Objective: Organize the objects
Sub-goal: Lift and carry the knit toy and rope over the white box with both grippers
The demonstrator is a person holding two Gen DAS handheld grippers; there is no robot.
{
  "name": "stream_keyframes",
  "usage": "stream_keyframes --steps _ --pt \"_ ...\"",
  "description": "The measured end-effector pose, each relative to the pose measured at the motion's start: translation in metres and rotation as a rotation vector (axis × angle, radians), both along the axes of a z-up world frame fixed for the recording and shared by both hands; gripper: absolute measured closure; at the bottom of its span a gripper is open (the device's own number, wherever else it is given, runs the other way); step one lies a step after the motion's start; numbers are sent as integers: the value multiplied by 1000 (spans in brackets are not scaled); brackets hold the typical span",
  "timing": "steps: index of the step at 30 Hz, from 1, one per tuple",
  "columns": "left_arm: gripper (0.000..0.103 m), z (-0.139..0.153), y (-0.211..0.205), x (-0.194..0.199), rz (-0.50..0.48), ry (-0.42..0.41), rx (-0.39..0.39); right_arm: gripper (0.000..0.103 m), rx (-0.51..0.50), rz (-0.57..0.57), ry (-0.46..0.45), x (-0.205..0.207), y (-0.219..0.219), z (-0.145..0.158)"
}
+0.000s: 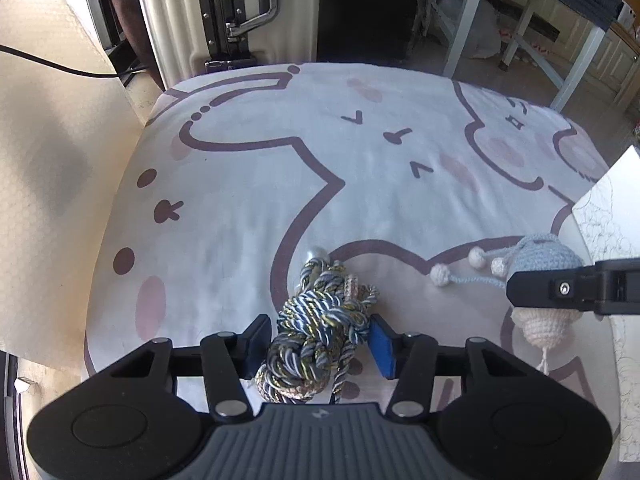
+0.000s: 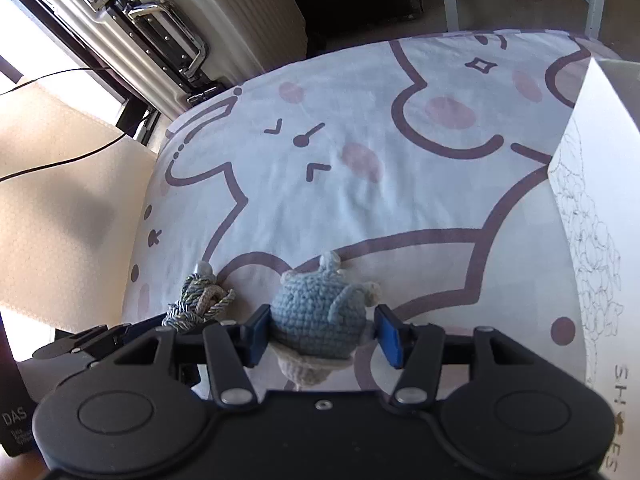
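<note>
Both items looked light and soft, so neither should have needed much squeeze. The knotted bundle of blue, grey and gold twisted cord (image 1: 316, 332) would likely give under pressure and could shed loose loops; its thick middle knot seemed the safest place to take it. The blue crocheted yarn toy with a cream base and small pom-pom strings (image 2: 316, 316) would probably compress and spring back, so its round body, not the dangling strings, was the part to hold.

The left gripper (image 1: 318, 338) sat with its jaws spread on either side of the cord bundle, the blue pad close to the cord on one side; it looked released, not clamped (contact on the far side was hard to judge). The right gripper (image 2: 324, 334) likewise straddled the crocheted toy with a visible gap at its right pad, so it appeared unclenched.

Both things lay near each other on the white cartoon-printed cloth (image 1: 248, 208), beside a white printed cardboard box (image 2: 592, 200). A cream ribbed suitcase (image 2: 224, 12) stood beyond.
</note>
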State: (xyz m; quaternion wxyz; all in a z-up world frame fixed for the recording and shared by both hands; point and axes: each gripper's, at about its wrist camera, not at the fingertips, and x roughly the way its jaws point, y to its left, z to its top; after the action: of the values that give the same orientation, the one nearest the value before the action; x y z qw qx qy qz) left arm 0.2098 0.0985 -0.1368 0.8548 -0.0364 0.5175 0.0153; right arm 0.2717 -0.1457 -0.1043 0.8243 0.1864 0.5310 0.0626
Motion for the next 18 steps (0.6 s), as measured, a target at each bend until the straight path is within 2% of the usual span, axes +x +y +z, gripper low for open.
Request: stream_keyframes --steps 3,13,18 --pt "57 17 -3 -7 23 -16 -30 47 -8 14 -31 -6 -6 14" --pt "59 52 -18 -30 26 -46 -57 47 -53 28 -120 -34 -34 62" --pt "59 74 -27 -45 29 -90 -75 47 -67 57 -160 -50 -45 84"
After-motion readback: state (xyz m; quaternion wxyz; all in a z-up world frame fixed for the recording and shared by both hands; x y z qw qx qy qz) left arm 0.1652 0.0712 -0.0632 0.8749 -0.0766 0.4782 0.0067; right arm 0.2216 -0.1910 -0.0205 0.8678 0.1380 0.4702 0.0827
